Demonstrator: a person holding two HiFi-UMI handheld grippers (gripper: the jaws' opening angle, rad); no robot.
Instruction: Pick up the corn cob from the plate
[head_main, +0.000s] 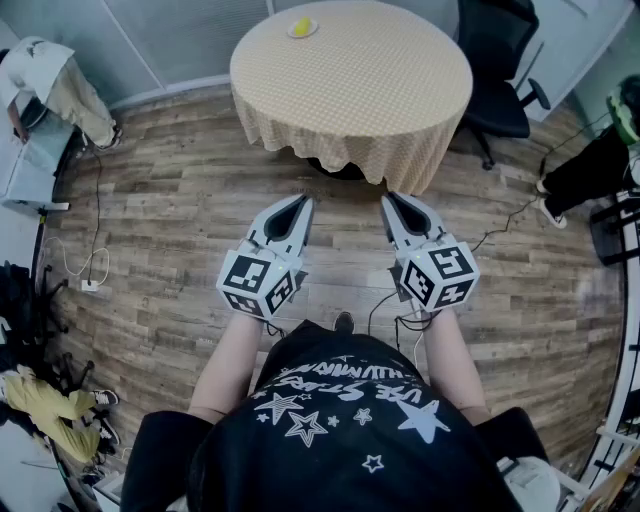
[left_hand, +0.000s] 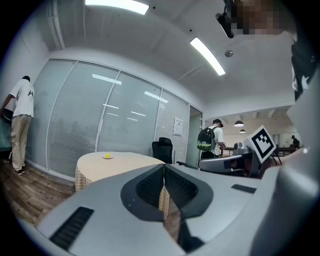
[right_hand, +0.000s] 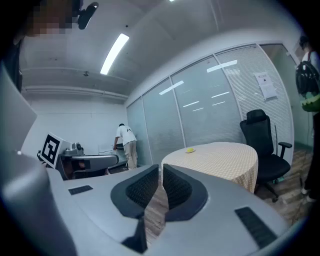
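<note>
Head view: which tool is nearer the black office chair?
The right tool; the office chair stands right of the table, and the left tool is farther off.

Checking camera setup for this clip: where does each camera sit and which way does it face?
Head view: on the person's head, facing steeply down; shows torso, forearms, left gripper and right gripper.
Left gripper view: on the left gripper, looking along its shut jaws toward the table.
Right gripper view: on the right gripper, same along its shut jaws.
Shared: all show the table and corn cob; each gripper view catches the other gripper.
</note>
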